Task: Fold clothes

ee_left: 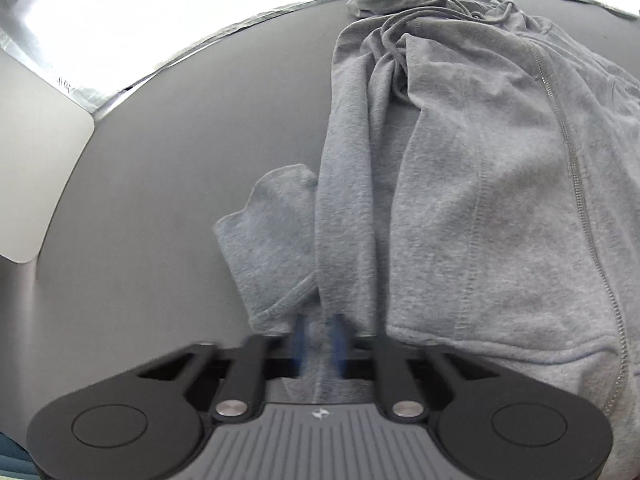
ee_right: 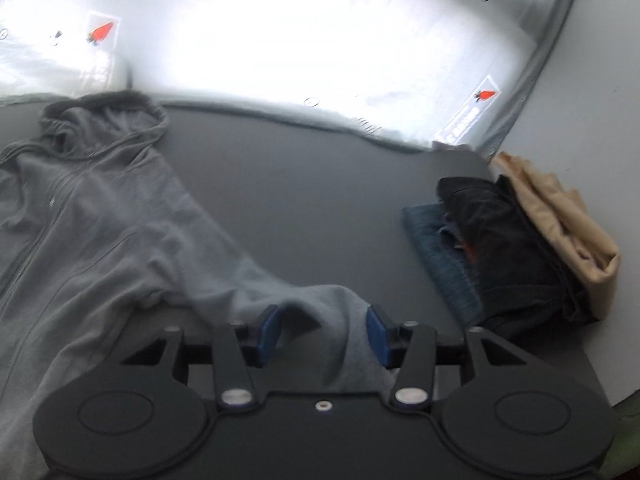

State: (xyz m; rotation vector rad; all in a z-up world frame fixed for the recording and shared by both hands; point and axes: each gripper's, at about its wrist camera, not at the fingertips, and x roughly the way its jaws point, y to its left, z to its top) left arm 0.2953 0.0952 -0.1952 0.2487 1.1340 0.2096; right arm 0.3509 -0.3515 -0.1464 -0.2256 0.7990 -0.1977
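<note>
A grey zip-up hoodie lies on the dark table, hood at the far end; it also shows in the right wrist view. One sleeve is folded in along the hoodie's left side, its cuff lying out to the left. My left gripper has its blue pads close together on a fold of that sleeve, blurred. My right gripper is open, its blue pads either side of the other sleeve's end, which lies between them.
A stack of folded clothes stands at the table's right: blue jeans, a black garment and a tan one. A shiny silver sheet with carrot stickers hangs behind the table. A pale panel is at left.
</note>
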